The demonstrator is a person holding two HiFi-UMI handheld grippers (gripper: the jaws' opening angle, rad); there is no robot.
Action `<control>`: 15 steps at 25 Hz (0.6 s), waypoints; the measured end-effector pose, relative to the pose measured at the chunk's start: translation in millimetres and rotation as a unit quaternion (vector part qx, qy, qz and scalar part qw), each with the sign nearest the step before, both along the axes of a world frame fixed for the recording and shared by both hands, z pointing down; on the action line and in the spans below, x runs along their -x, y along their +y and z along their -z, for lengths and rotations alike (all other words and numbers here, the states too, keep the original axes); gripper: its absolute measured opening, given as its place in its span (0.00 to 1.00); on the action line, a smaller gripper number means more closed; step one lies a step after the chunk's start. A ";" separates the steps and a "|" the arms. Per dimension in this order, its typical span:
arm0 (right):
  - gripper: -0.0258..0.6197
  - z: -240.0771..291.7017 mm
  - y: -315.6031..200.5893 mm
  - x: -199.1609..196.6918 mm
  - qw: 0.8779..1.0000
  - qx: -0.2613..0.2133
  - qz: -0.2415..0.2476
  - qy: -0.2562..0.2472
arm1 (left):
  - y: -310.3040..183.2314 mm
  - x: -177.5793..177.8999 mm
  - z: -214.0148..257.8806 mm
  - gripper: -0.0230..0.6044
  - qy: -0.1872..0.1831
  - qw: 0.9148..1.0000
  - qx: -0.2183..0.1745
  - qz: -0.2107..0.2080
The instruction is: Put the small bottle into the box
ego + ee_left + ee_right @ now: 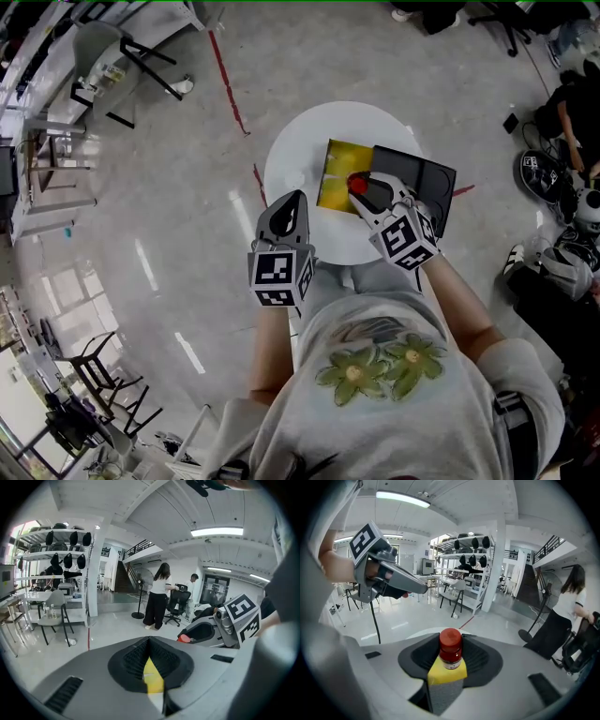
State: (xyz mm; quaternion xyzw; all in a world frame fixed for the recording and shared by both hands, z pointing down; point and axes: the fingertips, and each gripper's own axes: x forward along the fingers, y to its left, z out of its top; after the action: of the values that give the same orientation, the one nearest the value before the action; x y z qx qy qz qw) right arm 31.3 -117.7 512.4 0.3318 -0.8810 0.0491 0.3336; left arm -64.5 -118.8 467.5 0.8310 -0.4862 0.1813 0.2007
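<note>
My right gripper (371,193) is clamped on the small bottle (451,654). The bottle sits between the black ribbed pads with its red cap out at the jaw tips and a pale label band just under the cap. From the head view the cap hangs over the box (337,161), near where its yellow square part meets the dark flat part lying open beside it. I cannot tell whether the bottle touches the box. My right forearm is bare and reaches forward over the round white table (298,141), with the marker cube close to my wrist. My left gripper (290,208) hovers over the table's near edge just left of the box, pointed forward. Its jaws meet at the tip with nothing between them. Both grippers have smooth grey shells, the cap is glossy, and the floor around the table is pale and shiny.
</note>
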 end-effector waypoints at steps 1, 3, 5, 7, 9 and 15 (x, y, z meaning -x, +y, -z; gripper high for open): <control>0.27 -3.1 -1.3 0.7 1.000 0.003 0.002 0.001 | -1.2 0.9 -1.7 0.04 0.000 1.000 0.001 0.002; 0.27 -10.3 -3.3 1.1 1.000 0.009 0.005 0.002 | -3.2 2.1 -5.9 0.04 -0.001 1.000 0.004 0.006; 0.27 -17.0 -5.3 1.1 1.000 0.014 0.009 0.005 | -4.8 3.6 -9.5 0.04 -0.001 1.000 0.008 0.010; 0.27 -22.1 -7.3 1.4 1.000 0.019 0.014 0.009 | -6.2 5.5 -11.4 0.04 -0.002 1.000 0.011 0.014; 0.27 -27.7 -9.5 1.4 0.999 0.024 0.018 0.012 | -7.5 7.5 -13.1 0.04 -0.005 1.000 0.013 0.018; 0.27 -45.4 -15.0 2.2 0.998 0.041 0.030 0.022 | -10.4 12.7 -19.0 0.04 -0.017 0.999 0.019 0.026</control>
State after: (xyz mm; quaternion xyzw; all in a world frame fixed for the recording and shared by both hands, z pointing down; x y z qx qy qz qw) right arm 29.1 -132.6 557.8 0.2918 -0.8804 0.0677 0.3677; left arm -77.2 -129.3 486.5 0.8106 -0.5076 0.1995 0.2132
